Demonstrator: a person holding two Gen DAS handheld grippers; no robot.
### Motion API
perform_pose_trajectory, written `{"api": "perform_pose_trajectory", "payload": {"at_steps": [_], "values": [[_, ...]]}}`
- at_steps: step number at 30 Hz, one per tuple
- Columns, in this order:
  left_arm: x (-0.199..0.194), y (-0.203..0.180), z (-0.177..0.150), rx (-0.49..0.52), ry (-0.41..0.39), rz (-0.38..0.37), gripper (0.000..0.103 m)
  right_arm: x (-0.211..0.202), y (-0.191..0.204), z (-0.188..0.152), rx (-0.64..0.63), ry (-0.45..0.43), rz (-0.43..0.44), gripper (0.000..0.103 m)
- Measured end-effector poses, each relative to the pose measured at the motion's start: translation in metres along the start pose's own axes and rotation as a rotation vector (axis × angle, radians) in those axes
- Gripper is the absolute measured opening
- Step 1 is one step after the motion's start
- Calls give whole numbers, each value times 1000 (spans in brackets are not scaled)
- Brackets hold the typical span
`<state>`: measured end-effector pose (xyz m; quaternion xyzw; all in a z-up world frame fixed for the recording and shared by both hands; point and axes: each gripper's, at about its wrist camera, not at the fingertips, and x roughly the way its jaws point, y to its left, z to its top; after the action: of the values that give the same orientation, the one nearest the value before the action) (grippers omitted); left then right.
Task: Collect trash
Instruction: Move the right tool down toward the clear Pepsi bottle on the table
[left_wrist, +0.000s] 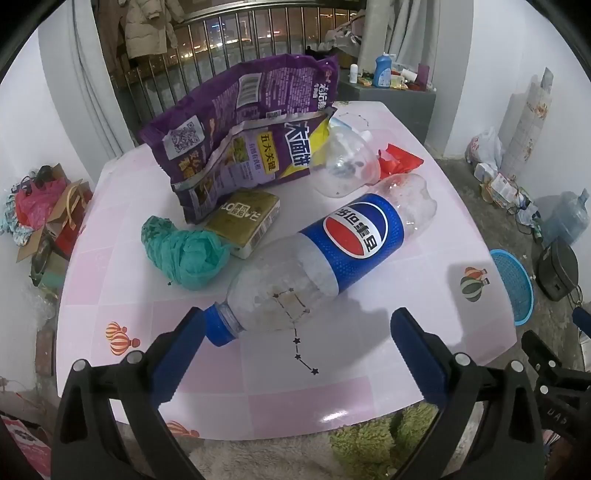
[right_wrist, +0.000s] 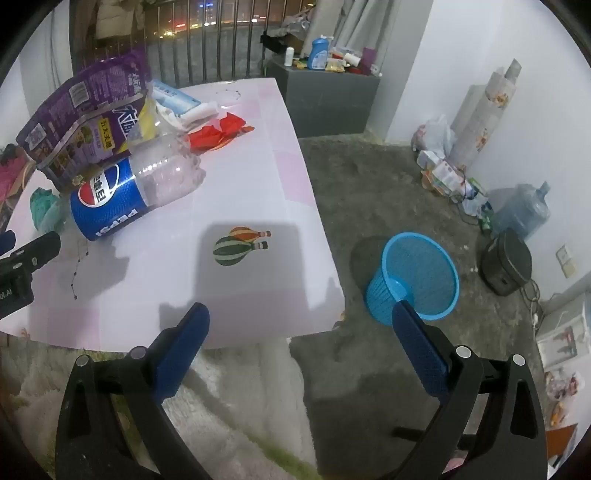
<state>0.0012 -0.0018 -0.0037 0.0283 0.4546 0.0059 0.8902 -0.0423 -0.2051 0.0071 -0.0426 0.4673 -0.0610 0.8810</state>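
Left wrist view shows the left gripper (left_wrist: 295, 325) with fingers spread wide and empty, just short of the empty clear plastic cola bottle with a blue label (left_wrist: 332, 251) lying on the pink tabletop (left_wrist: 424, 295), probably light, slippery and crushable, best pinched across the labelled middle.

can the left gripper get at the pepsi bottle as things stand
Probably yes. The left gripper is open and the pepsi bottle lies on its side on the table right ahead, its neck already between the fingers. Nothing lies on top of it; the green bag sits off to one side.
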Motion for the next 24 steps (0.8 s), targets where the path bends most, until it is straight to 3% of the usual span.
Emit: {"api": "perform_pose_trajectory", "payload": {"at_steps": [20,24], "values": [[5,5,2,-2,9,2,98,0,-3,5,5,8,8,95],[8,7,2,6,27,-41,98,0,-7,8,21,2,30,95]]}}
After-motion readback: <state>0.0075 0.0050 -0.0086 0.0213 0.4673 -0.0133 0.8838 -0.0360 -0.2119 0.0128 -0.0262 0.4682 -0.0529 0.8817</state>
